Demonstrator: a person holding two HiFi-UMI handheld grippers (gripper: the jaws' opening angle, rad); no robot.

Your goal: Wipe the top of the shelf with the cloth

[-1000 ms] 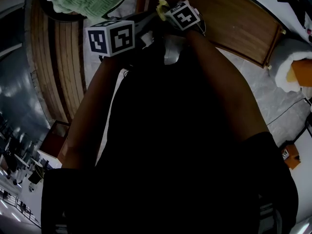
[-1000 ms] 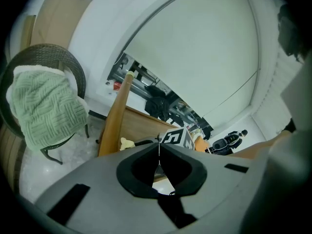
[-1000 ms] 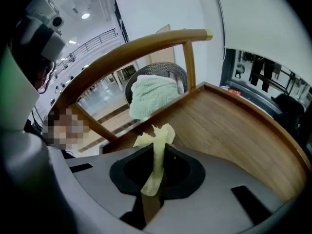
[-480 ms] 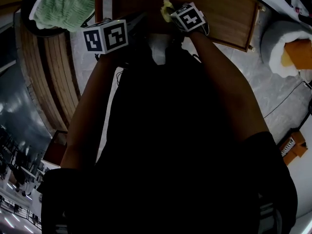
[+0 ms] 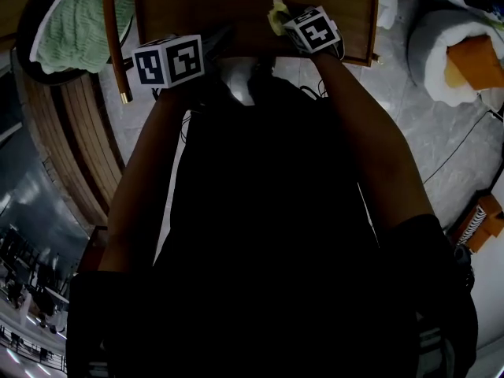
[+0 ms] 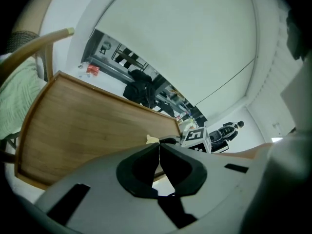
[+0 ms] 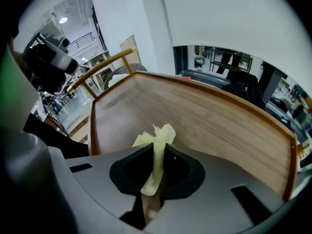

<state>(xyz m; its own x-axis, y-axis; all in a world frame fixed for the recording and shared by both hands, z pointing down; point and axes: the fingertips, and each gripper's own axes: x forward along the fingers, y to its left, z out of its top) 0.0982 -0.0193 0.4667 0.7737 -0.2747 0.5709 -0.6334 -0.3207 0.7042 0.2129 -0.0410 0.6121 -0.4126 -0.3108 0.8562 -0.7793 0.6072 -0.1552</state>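
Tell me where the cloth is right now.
The yellow cloth is pinched between the jaws of the right gripper, over the wooden shelf top; it shows at top centre in the head view.

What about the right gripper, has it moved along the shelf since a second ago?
Yes. The right gripper shifted along the shelf toward its right end.

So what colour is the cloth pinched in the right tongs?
Pale yellow. The cloth shows best in the right gripper view.

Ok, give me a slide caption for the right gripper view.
Right tool shut on a pale yellow cloth, wooden shelf top stretching out ahead of it.
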